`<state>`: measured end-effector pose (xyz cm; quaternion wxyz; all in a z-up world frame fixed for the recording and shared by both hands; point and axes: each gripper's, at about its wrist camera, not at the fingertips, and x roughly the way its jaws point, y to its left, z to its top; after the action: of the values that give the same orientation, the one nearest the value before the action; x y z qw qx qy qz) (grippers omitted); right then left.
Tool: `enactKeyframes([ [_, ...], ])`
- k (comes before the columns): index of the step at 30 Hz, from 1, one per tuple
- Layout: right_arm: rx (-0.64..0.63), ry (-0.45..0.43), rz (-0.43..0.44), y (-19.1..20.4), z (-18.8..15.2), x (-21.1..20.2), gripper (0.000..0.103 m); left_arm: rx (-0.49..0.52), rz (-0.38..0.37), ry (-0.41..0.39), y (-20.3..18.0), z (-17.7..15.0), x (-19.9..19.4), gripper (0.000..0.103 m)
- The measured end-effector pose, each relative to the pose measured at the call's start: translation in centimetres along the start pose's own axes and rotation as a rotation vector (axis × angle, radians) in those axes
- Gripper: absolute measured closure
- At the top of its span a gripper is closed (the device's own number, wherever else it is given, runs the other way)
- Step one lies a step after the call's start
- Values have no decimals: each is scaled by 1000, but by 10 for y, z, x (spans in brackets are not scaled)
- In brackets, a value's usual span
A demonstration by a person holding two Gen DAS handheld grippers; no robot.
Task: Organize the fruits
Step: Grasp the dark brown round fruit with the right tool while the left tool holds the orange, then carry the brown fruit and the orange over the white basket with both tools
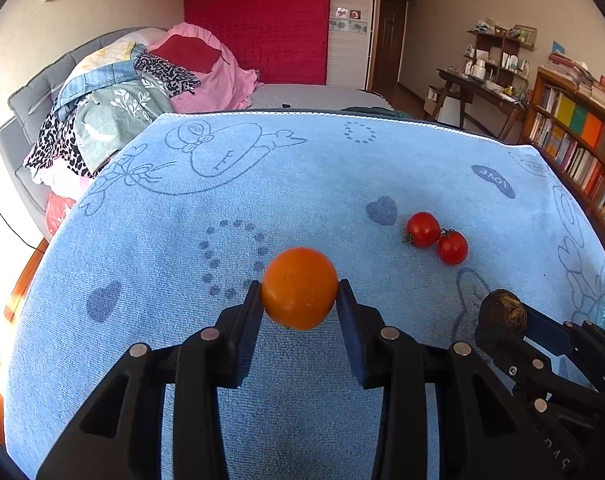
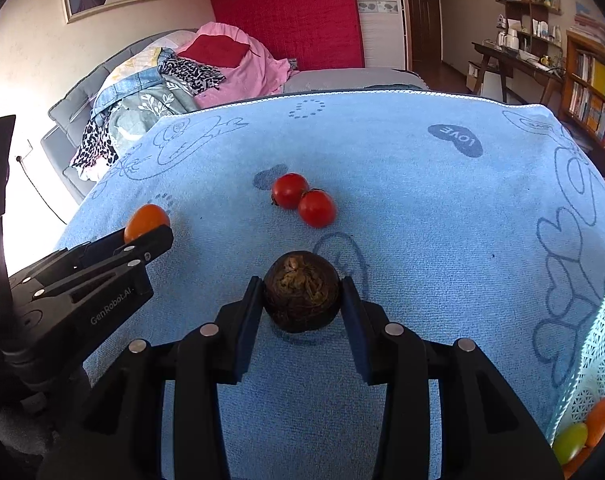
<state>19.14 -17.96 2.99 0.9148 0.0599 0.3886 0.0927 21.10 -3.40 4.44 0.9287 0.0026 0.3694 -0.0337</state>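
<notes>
Left gripper [image 1: 299, 292] is clamping the orange [image 1: 299, 288] above the towel [image 1: 182, 220]; right gripper [image 2: 301, 296] is clamping the brown fruit [image 2: 301, 297]. Two tomatoes [image 2: 304, 199] are lying touching, centre. Risk: round fruit slipping from flat pads, rolling off.

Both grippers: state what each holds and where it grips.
Left gripper: orange fruit, pinched at its sides. Right gripper: dark brown fruit, pinched at its sides.
</notes>
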Motion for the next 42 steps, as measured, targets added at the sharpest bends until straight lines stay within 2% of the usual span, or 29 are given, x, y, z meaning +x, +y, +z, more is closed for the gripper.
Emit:
enactKeyframes([
  [42,104,-130,-55,-40,-25,-113,62,156,-103,-62,-67,-21,-40,65],
])
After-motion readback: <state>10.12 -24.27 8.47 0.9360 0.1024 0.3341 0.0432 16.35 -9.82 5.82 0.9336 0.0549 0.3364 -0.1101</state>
